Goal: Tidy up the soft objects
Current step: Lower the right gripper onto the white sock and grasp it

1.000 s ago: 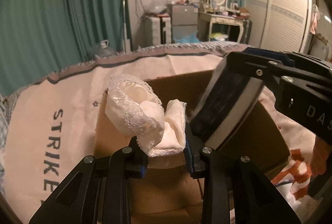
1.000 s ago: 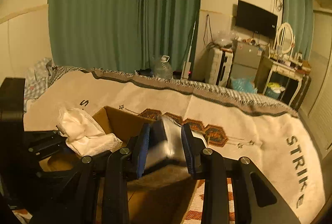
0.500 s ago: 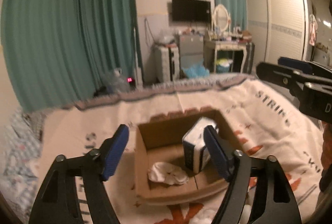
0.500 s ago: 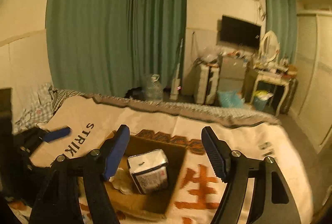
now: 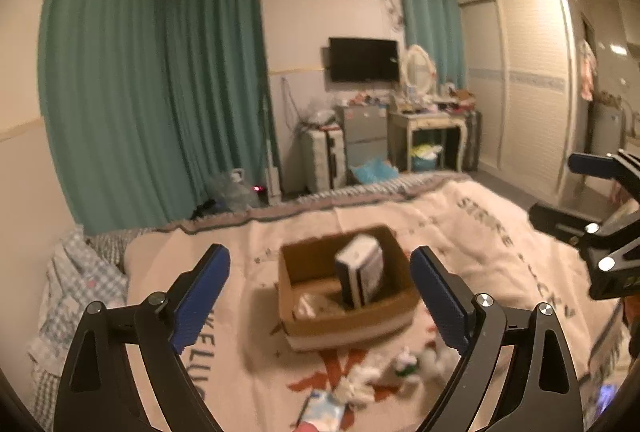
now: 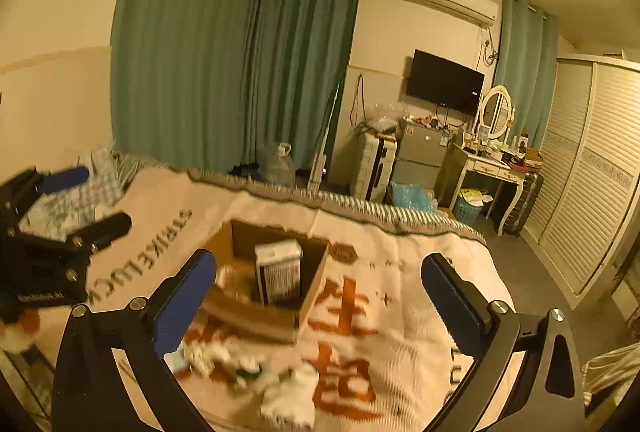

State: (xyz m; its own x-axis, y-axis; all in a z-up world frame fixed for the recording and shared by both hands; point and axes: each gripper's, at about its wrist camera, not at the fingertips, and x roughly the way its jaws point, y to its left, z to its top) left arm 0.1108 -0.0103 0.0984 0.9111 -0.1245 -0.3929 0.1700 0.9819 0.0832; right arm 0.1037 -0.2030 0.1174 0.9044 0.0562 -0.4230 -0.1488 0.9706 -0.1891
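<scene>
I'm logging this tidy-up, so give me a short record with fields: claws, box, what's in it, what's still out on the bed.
left claw: open, holding nothing
right claw: open, holding nothing
brown cardboard box: open-topped, on the cream printed blanket
box contents: white-and-dark rectangular pack standing upright; pale crumpled cloth beside it
outside box: loose white soft items on the blanket, on the camera side of the box; blurred

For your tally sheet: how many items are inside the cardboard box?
2: a tissue pack upright at the right of the cardboard box, a white cloth low at left. More may be hidden.
</scene>
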